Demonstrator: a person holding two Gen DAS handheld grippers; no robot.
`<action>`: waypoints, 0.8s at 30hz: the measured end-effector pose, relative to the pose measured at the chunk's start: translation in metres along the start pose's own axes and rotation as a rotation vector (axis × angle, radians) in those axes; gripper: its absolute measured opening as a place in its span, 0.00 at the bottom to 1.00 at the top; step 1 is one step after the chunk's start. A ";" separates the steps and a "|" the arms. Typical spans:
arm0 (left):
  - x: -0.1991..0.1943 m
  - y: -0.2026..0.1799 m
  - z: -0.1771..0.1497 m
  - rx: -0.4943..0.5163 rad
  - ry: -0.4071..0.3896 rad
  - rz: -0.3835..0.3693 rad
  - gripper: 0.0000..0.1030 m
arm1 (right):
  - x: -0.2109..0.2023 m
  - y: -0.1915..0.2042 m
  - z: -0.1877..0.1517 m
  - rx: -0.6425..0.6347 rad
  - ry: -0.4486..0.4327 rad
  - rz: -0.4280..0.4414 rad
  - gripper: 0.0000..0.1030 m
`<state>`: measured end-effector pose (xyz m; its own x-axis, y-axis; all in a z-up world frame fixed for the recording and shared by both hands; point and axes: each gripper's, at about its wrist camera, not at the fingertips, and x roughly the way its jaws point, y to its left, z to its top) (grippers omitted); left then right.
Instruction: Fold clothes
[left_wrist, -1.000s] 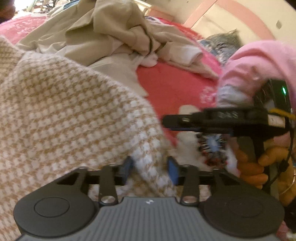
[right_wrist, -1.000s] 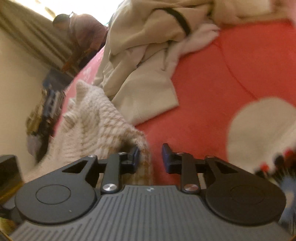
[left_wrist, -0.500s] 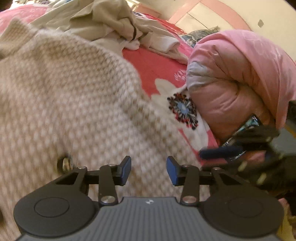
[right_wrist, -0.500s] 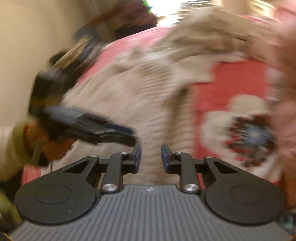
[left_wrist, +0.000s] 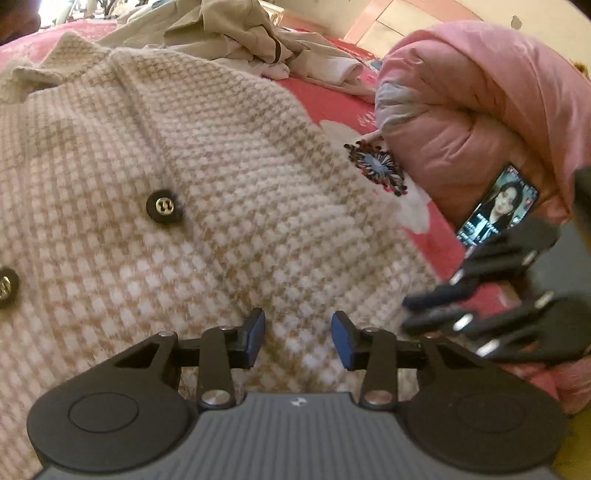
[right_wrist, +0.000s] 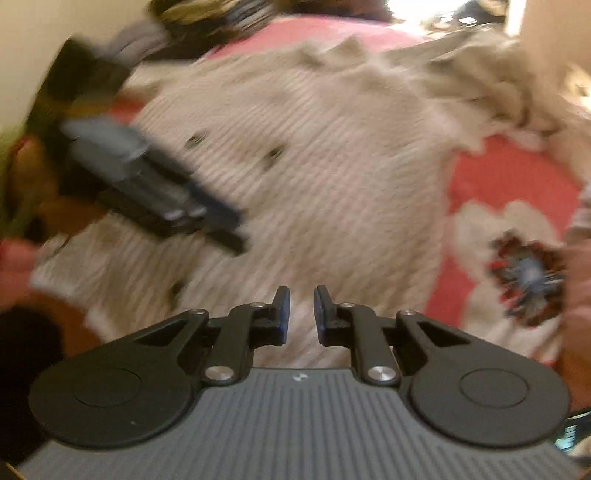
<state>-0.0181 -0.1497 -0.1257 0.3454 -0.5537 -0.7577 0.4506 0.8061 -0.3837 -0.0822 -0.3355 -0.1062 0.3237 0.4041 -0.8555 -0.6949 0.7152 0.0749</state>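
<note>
**Currently catalogued: two claws over a houndstooth cardigan**

Left gripper (left_wrist: 298, 339): blue pads stood partly apart, poised above the lower edge of the cardigan (left_wrist: 177, 192); whether fabric lay pinched between them could not be told, though nothing visibly pressed on the pads.

Right gripper (right_wrist: 301, 314): jaws closing, a narrow gap remaining, nothing visibly between them; cardigan (right_wrist: 314, 166) directly beneath and beyond.

Cardigan: beige-and-white knit, spread front-up across the red floral bedspread (left_wrist: 332, 107), collar at its far end. Dark buttons (left_wrist: 164, 206) sat on its front, left of the left gripper's pads.

Beyond the cardigan's collar: a heap of beige clothes (left_wrist: 236, 33).

Right of the cardigan: a rolled pink quilt (left_wrist: 472, 99), with a lit phone (left_wrist: 498, 206) leaning against it.

Right-wrist view blurred; the left gripper (right_wrist: 221, 229) appeared over the cardigan's left side.
</note>
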 end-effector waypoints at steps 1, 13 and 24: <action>-0.001 0.000 -0.002 -0.003 -0.009 0.007 0.39 | 0.012 0.003 -0.006 -0.009 0.020 -0.017 0.12; -0.113 0.084 -0.037 -0.414 -0.288 0.115 0.45 | 0.032 0.007 0.015 0.124 -0.008 0.182 0.14; -0.243 0.236 -0.103 -0.847 -0.578 0.481 0.51 | 0.034 0.053 0.134 -0.070 0.073 0.251 0.16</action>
<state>-0.0806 0.1965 -0.0864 0.7597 0.0158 -0.6501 -0.4587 0.7217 -0.5185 -0.0220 -0.2070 -0.0628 0.0903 0.5197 -0.8495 -0.7913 0.5554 0.2557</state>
